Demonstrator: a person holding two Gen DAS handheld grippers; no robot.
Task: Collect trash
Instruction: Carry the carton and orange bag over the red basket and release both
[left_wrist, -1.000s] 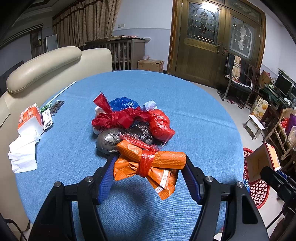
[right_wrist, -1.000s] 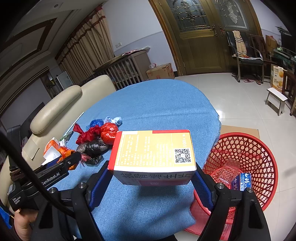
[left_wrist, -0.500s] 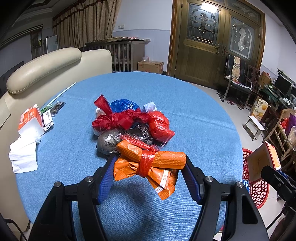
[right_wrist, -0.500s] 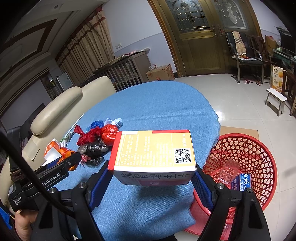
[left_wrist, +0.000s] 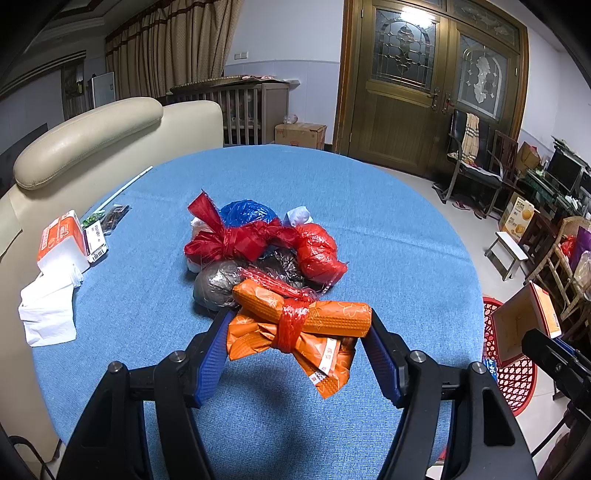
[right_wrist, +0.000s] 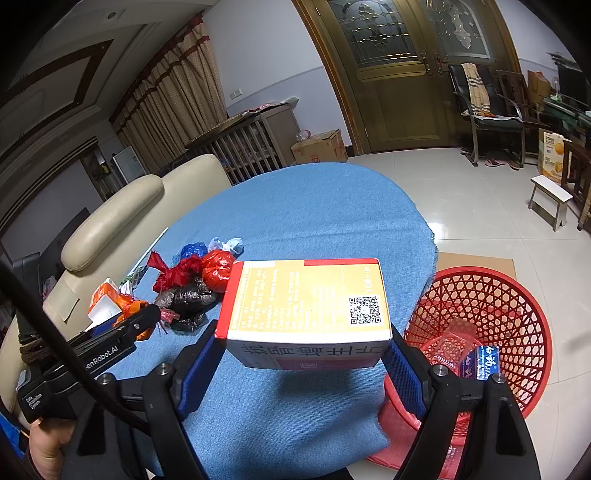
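Left gripper clamps the orange packet, long axis 9-to-3; right gripper clamps the box, also crosswise.

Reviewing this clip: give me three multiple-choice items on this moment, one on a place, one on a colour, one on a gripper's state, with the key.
1. Where is the red basket?
A. on the table
B. on the floor beside the table
C. on the sofa

2. What colour is the band tied round the orange packet?
A. red
B. blue
C. white

3. What is the right gripper doing?
A. open and free of any load
B. shut on a black bag
C. shut on the yellow and red box

Key: 1 B, it stands on the tiles by the edge of the blue table. 2 A, a red strip cinches its middle, seen between the fingers of the left gripper. 3 C, both blue pads press the box's sides.
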